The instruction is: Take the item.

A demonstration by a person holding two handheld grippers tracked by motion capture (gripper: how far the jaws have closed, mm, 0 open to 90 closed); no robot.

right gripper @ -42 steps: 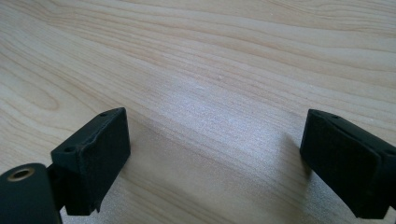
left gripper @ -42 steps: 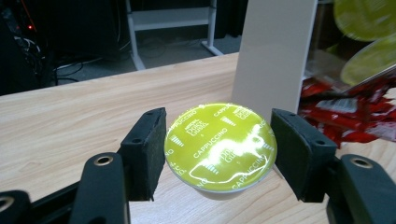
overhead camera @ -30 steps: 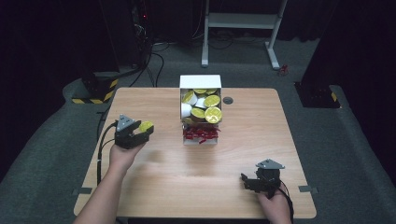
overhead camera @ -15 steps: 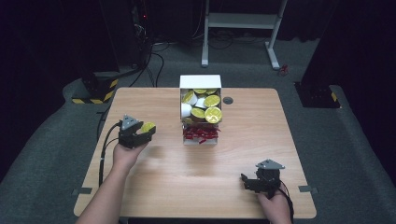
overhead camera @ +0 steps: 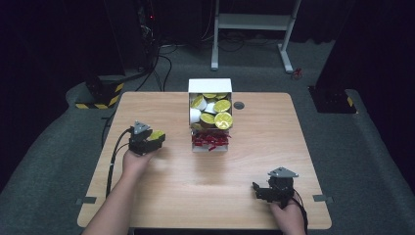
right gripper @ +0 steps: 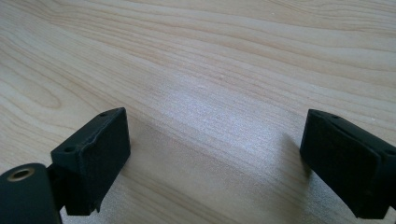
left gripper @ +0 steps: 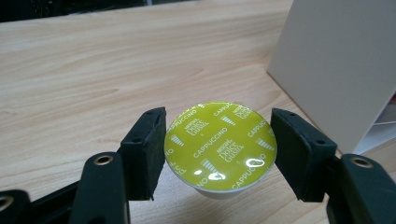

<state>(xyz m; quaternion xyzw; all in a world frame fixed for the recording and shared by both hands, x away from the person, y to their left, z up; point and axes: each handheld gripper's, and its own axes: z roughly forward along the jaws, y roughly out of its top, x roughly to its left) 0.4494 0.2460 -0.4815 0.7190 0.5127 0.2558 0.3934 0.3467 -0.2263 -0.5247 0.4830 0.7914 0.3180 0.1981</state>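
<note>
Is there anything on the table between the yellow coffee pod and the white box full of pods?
Nothing visible. The left gripper holds the pod, and only bare table lies between it and the white box.

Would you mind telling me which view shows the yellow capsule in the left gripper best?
The left gripper view: the capsule sits large between both jaws, its yellow lid's "Cappuccino" print readable. The high view shows it as a small yellow spot at the left gripper. The right gripper view faces bare table.
</note>
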